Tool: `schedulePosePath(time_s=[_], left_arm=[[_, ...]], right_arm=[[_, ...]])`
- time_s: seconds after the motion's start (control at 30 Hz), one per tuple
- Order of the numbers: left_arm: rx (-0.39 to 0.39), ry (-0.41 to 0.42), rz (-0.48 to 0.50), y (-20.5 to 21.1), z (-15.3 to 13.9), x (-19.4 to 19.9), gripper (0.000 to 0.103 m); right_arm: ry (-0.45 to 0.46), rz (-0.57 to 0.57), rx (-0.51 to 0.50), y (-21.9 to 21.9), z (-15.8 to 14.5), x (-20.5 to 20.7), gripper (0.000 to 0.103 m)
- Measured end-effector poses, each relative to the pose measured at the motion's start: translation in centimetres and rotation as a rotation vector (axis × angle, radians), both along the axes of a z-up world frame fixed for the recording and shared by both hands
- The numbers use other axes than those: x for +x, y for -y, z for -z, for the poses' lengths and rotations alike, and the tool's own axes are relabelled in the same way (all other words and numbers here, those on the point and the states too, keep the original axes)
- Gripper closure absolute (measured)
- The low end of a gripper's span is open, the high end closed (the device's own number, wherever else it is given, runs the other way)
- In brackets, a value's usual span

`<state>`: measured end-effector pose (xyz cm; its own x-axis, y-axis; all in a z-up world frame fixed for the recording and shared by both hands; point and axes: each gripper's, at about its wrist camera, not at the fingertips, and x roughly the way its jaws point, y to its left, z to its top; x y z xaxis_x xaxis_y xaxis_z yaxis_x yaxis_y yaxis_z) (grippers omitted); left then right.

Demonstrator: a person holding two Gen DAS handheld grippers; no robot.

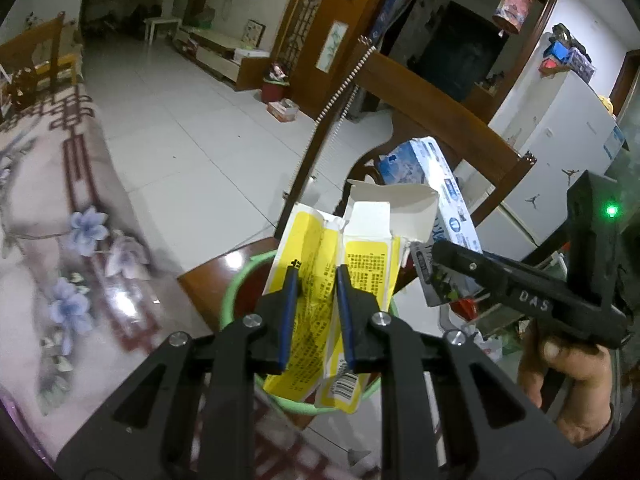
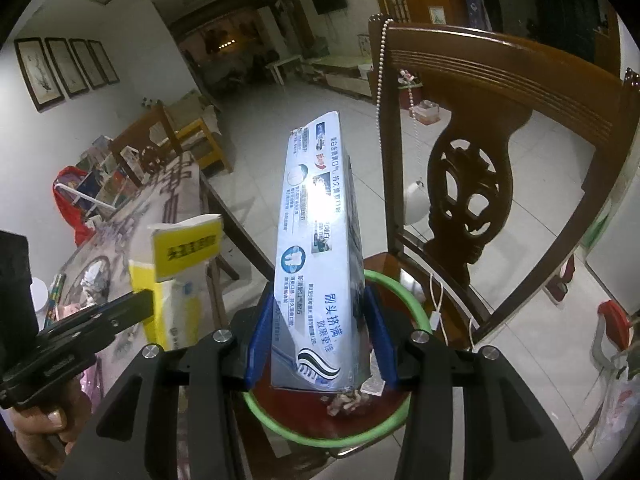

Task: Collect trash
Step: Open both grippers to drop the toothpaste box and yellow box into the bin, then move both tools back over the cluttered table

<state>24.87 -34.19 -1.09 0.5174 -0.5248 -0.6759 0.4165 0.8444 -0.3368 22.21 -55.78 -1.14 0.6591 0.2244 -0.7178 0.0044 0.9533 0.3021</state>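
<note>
Blue pads on the left tool (image 1: 317,276) are pinched in on a torn yellow carton (image 1: 320,272), top flaps ripped open and sticking up, barcode end hanging down below the fingers. That carton hangs right over a green-rimmed bin (image 1: 236,288), whose dark red inside shows beneath it. Over on the other side, the right tool (image 2: 322,320) is clamped on a long blue-and-white toothpaste box (image 2: 316,240), pads pressed to both of its long sides, the box standing up and away from the camera. Its lower end sits above the same green-rimmed bin (image 2: 404,284), and down in there is a small crumpled scrap (image 2: 348,400) on the red bottom. From the left wrist view the right tool (image 1: 440,252) comes in from the right with the toothpaste box (image 1: 436,184) just beside the yellow carton, the two nearly touching. From the right wrist view the left tool (image 2: 144,300) reaches in from the left, gripping the yellow carton (image 2: 176,276). The bin rests on the seat of a carved wooden chair (image 2: 480,128), bead string dangling from its back. Left of it runs the desk (image 1: 60,240) under a floral cloth, with pale floor tiles (image 1: 180,112) stretching beyond
</note>
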Motion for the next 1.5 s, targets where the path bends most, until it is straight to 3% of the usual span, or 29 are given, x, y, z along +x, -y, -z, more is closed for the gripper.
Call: schedulePosePath(time_s=[0.4, 0.47, 0.53, 0.6, 0.67, 0.8, 0.97, 1.13, 1.5], left_arm=[[0.010, -0.047, 0.027, 2.5, 1.2, 1.4, 0.081], [0.012, -0.045, 0.019, 2.5, 1.3, 1.4, 0.058], [0.008, -0.037, 0.003, 2.0, 1.4, 1.3, 0.046], [0.004, -0.044, -0.008, 1.4, 1.6, 1.2, 0.041], [0.008, -0.045, -0.013, 1.1, 1.7, 1.2, 0.025], [0.010, -0.029, -0.022, -0.1, 1.4, 0.5, 0.007], [0.064, 0.002, -0.043, -1.4, 0.7, -0.7, 0.005], [0.081, 0.027, -0.071, -3.8, -0.3, -2.3, 0.005], [0.080, 0.067, -0.207, -13.6, -3.0, -7.0, 0.005]], right_arm=[[-0.022, 0.009, 0.002, 0.4, 0.8, 0.5, 0.057], [-0.027, 0.021, -0.015, 0.4, 0.8, 0.6, 0.054], [-0.019, 0.029, -0.018, 0.4, 0.6, 0.5, 0.044], [-0.011, 0.034, -0.020, 0.5, 0.6, 0.4, 0.041], [-0.006, 0.038, -0.016, 0.6, 0.5, 0.4, 0.036], [0.005, 0.047, -0.014, 0.4, 0.3, 0.4, 0.022], [0.018, 0.049, -0.011, -0.5, -0.1, 0.7, 0.009], [0.042, 0.015, -0.009, -2.9, -1.2, 1.0, 0.008], [0.090, -0.152, -0.026, -11.5, -3.3, 1.4, 0.007]])
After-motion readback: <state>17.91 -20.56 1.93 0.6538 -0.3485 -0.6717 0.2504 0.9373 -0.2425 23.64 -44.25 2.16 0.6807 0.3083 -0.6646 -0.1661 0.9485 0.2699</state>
